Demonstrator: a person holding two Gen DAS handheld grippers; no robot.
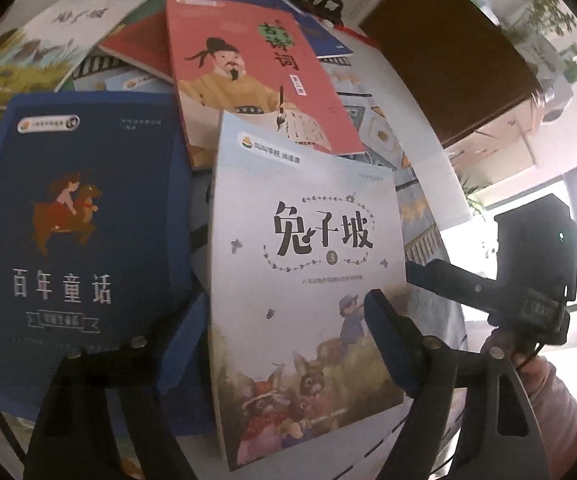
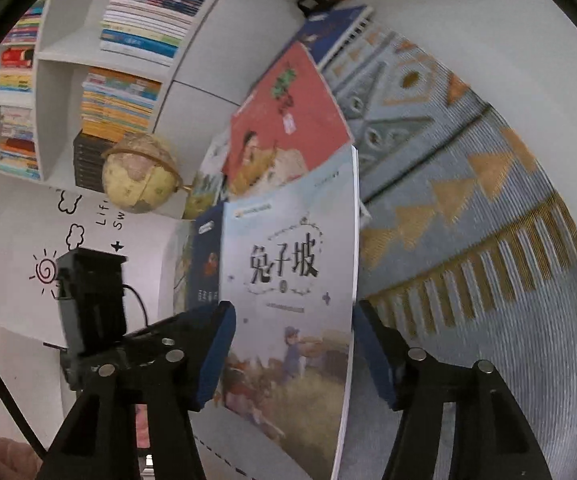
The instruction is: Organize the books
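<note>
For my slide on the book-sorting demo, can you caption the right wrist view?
Right claw open around a pale rabbit storybook, red poetry book behind it, on a patterned rug.

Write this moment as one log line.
left gripper open | right gripper open | pale rabbit book between both | navy book beside it | pink book behind

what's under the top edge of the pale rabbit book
The pale rabbit book overlaps the lower part of the red poetry book, beside a dark blue book. Whatever else lies beneath it is covered; patterned cloth shows alongside.
</note>
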